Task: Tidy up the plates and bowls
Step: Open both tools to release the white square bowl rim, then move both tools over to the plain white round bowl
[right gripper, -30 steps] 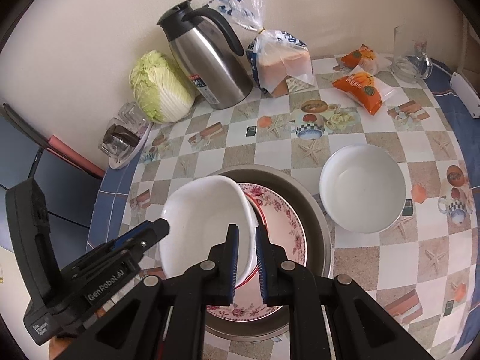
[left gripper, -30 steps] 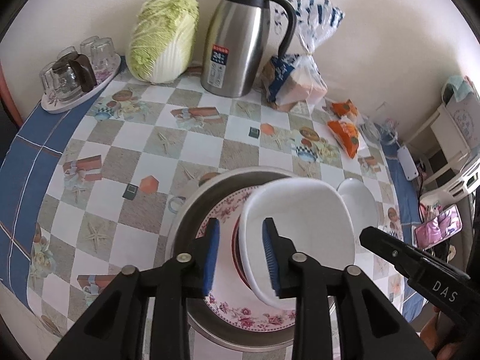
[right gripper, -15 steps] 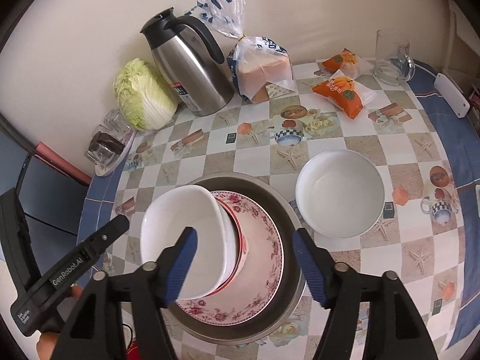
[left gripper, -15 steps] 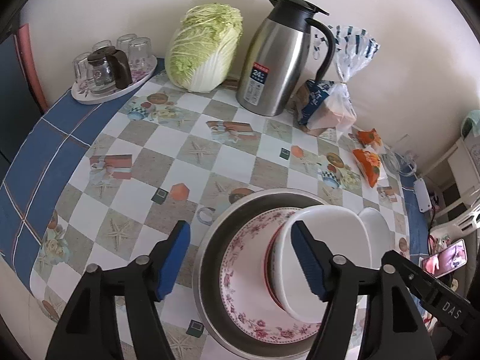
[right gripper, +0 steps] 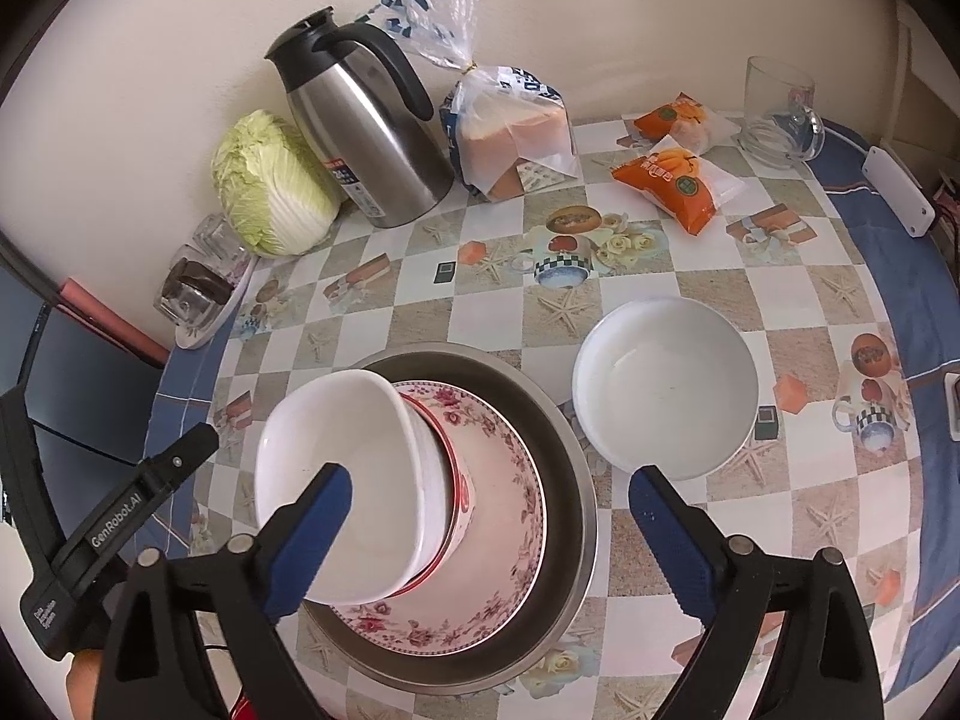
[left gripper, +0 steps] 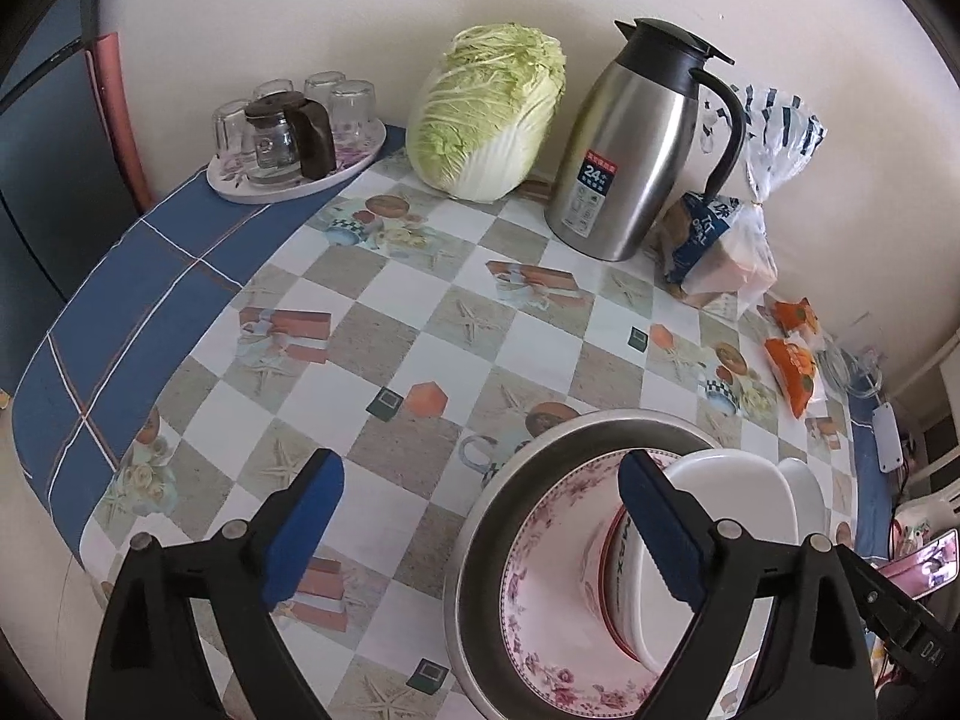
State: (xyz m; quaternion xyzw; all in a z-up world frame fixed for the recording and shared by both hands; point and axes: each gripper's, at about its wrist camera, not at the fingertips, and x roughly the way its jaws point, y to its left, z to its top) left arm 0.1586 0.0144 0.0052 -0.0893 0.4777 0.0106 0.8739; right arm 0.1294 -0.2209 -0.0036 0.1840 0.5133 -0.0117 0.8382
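A steel basin point(right gripper: 570, 480) holds a pink floral plate point(right gripper: 510, 516), a red-rimmed bowl point(right gripper: 459, 492) and on top a white squarish bowl point(right gripper: 342, 462). The same stack shows in the left wrist view: basin point(left gripper: 540, 450), plate point(left gripper: 540, 540), white bowl point(left gripper: 732, 486). A round white bowl point(right gripper: 663, 384) sits on the table right of the basin. My left gripper point(left gripper: 480, 531) is open and empty, above the basin's left side. My right gripper point(right gripper: 489, 531) is open and empty above the stack.
Along the wall stand a cabbage point(left gripper: 489, 114), a steel thermos jug point(left gripper: 636, 150), a bread bag point(right gripper: 510, 132), a tray of glasses point(left gripper: 294, 138), orange snack packs point(right gripper: 678, 180) and a glass mug point(right gripper: 780, 111). A white power strip point(right gripper: 897, 192) lies at the right edge.
Both grippers opened, let go of the white squarish bowl onto the stack, and pulled back and up. The left gripper also moved left.
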